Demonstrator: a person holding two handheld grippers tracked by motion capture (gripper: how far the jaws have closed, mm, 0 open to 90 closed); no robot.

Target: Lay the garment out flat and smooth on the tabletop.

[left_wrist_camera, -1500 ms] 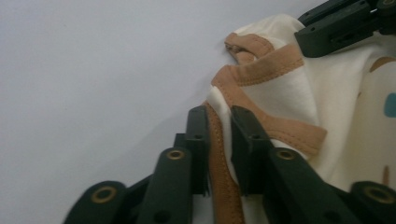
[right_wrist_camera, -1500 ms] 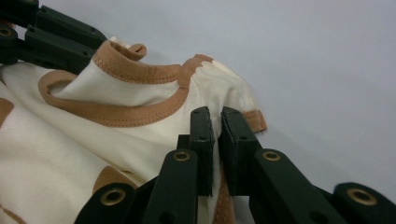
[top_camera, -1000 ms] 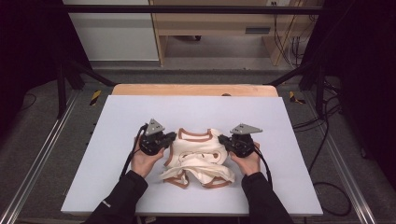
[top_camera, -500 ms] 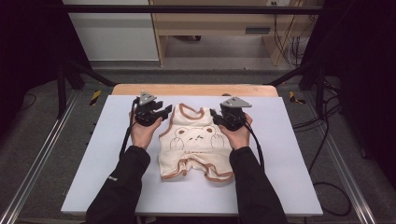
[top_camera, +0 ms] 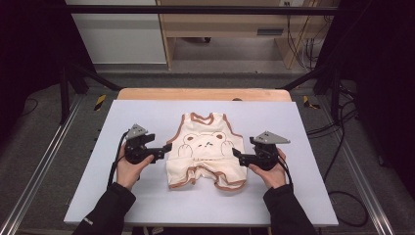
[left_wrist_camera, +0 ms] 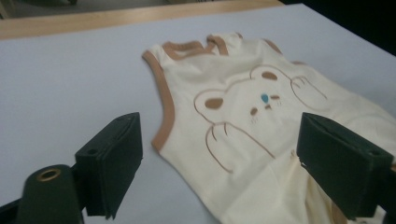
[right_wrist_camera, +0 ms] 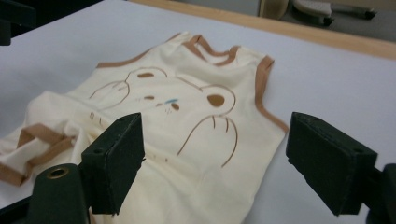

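Where the white table (top_camera: 147, 117) is bare around it, a cream sleeveless baby romper (top_camera: 205, 154) with brown trim and a bear print lies flat at centre, neck toward 12 o'clock, leg openings toward 6. Left gripper (top_camera: 164, 149) sits at the romper's 9 o'clock, jaws spread wide, holding nothing. Right gripper (top_camera: 237, 155) sits at its 3 o'clock, jaws likewise spread and empty. One leg hem looks rumpled, possibly folded over; the high view is too coarse to tell.
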